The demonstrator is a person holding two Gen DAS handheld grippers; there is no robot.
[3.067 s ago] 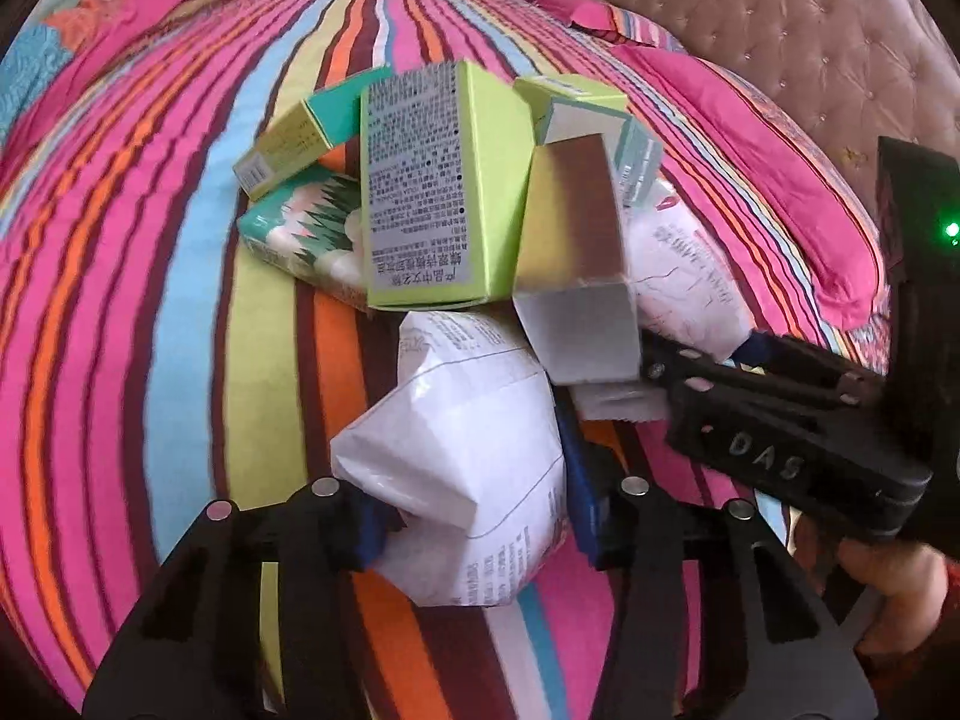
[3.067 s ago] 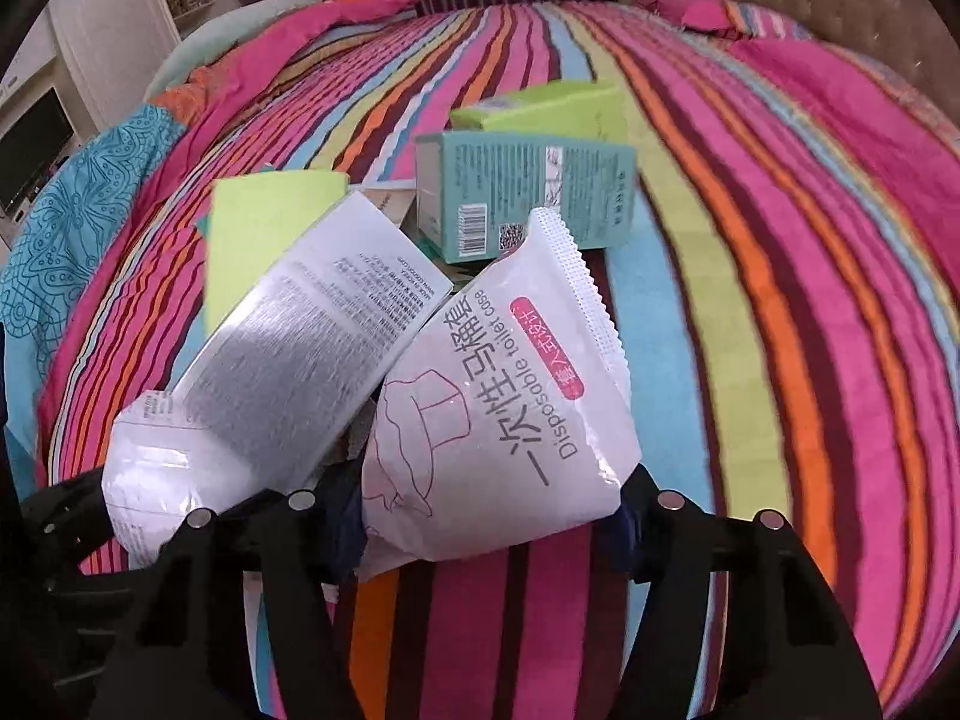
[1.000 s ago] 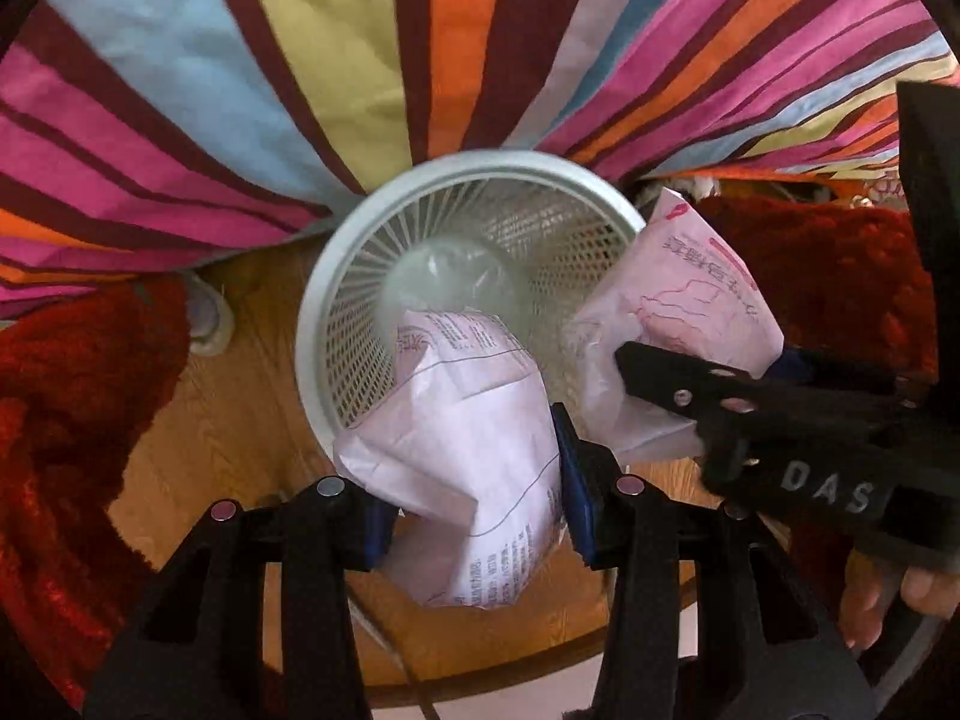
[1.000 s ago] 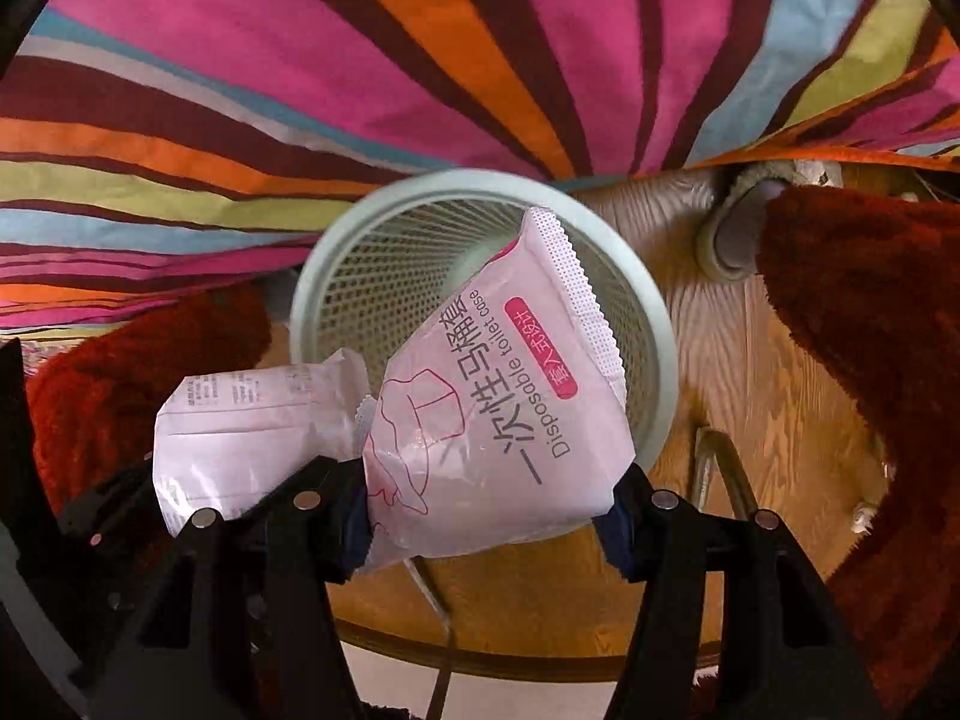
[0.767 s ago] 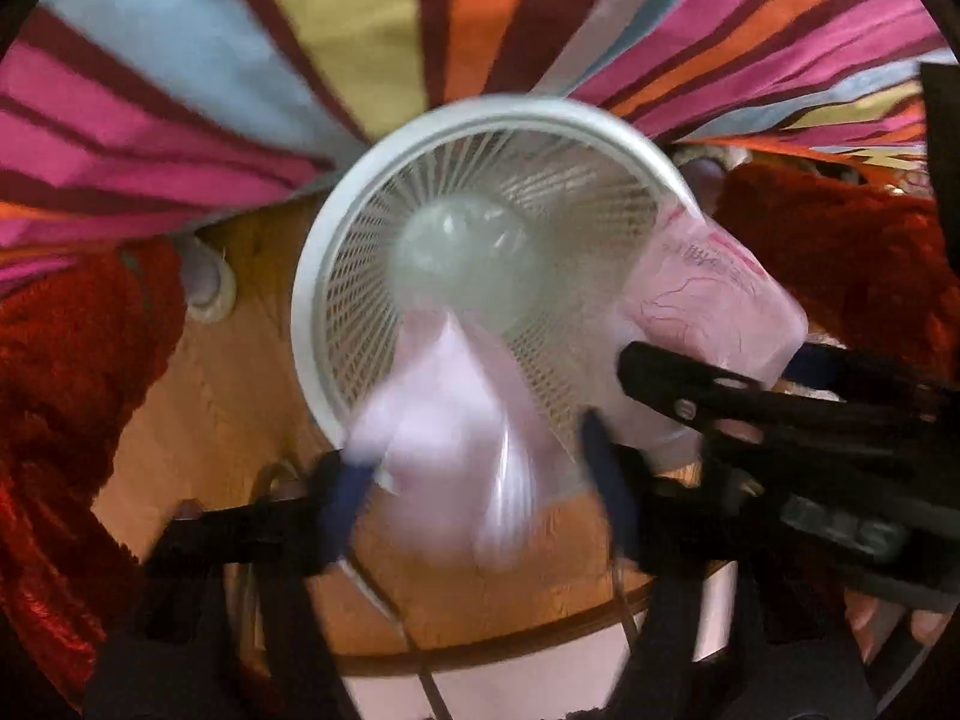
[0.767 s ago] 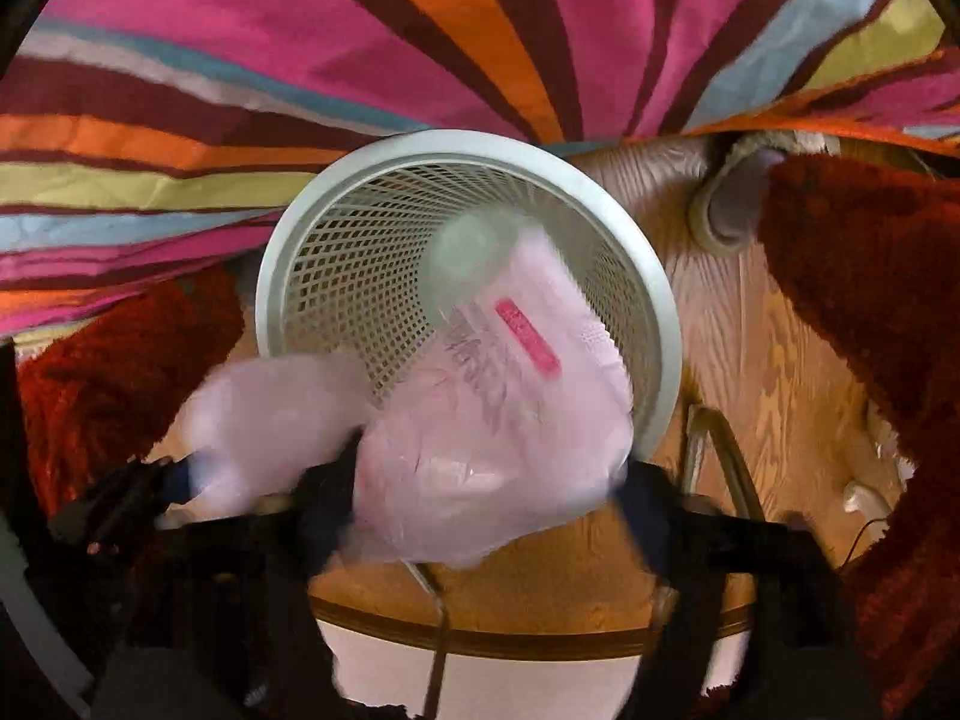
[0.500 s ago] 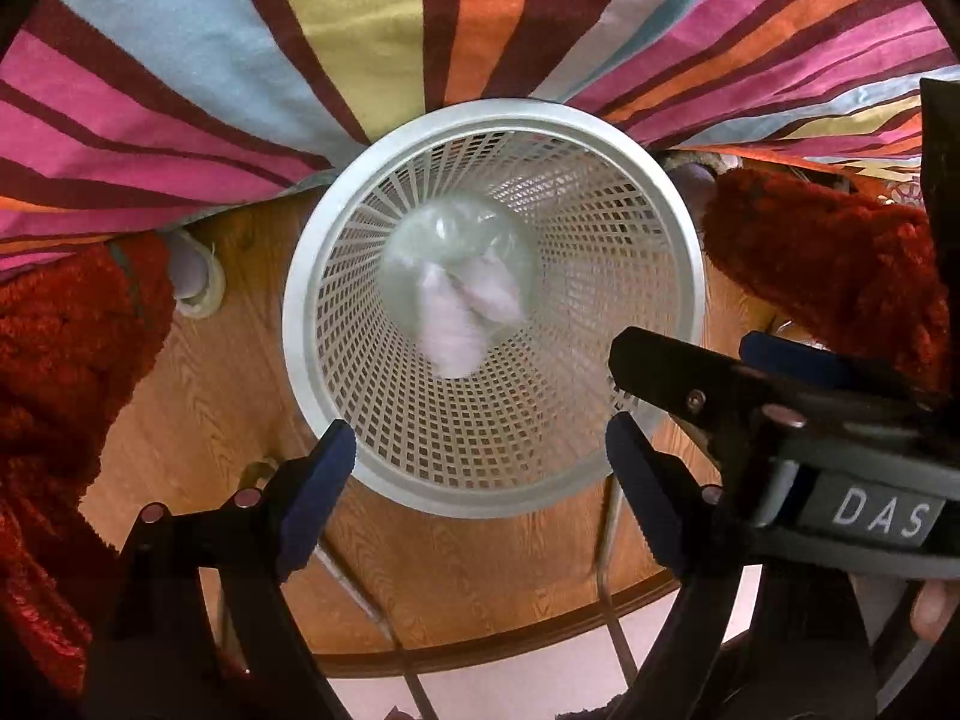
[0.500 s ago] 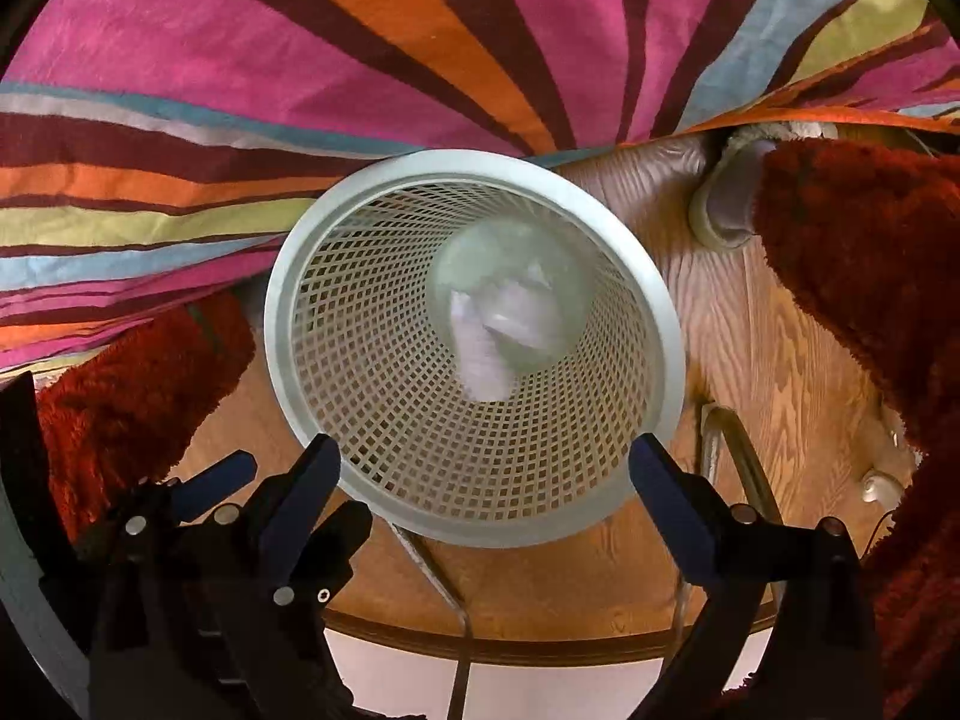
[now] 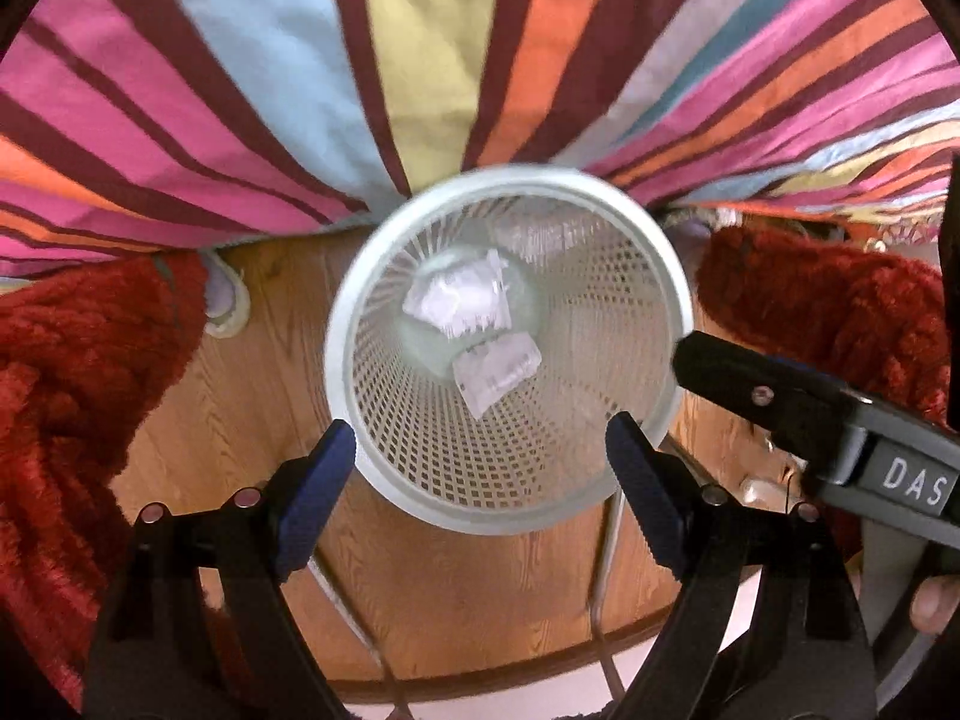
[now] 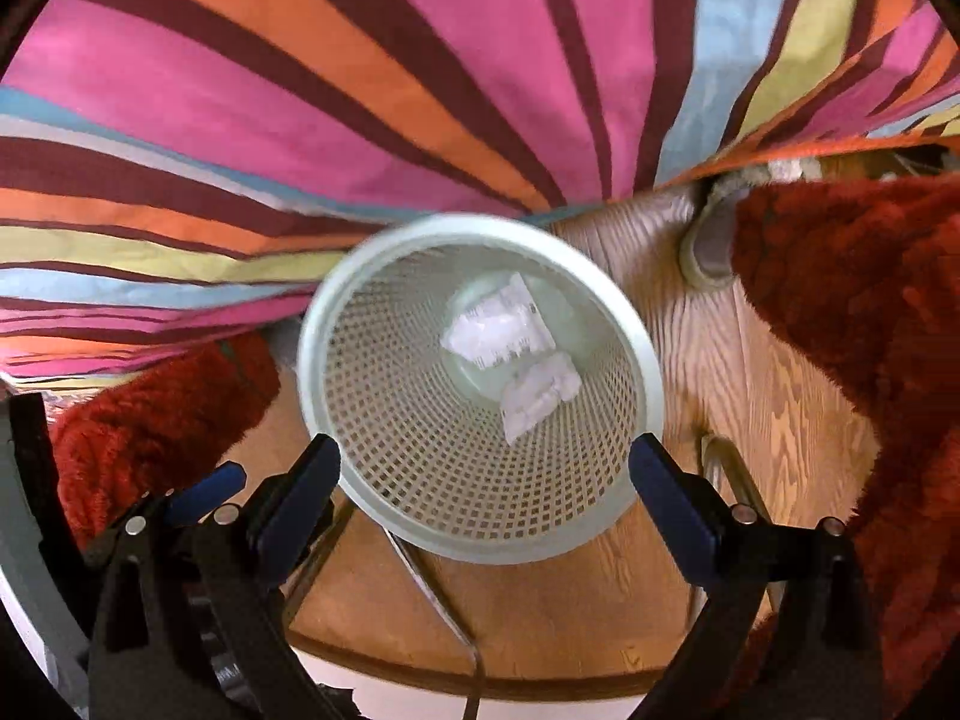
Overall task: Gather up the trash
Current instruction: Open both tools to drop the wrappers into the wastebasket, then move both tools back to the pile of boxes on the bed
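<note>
Only "DAS" on the right gripper [image 9: 708, 360] seems legible

Both views are evenly and brightly lit, with no hard shadows cast. Strong fisheye bending is seen toward the black corners, and the striped bedspread [image 9: 420, 90] and the mesh wastebasket [image 10: 642, 360] rim are smeared by motion blur. The white wrappers [image 9: 474, 324] inside are washed out by glare.

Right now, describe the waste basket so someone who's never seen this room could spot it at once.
Find the striped bedspread hanging over the wooden floor. Right at its hem stands the waste basket, between two red fuzzy rugs. It is the only pale round mesh thing there, with two white packets at its bottom.
</note>
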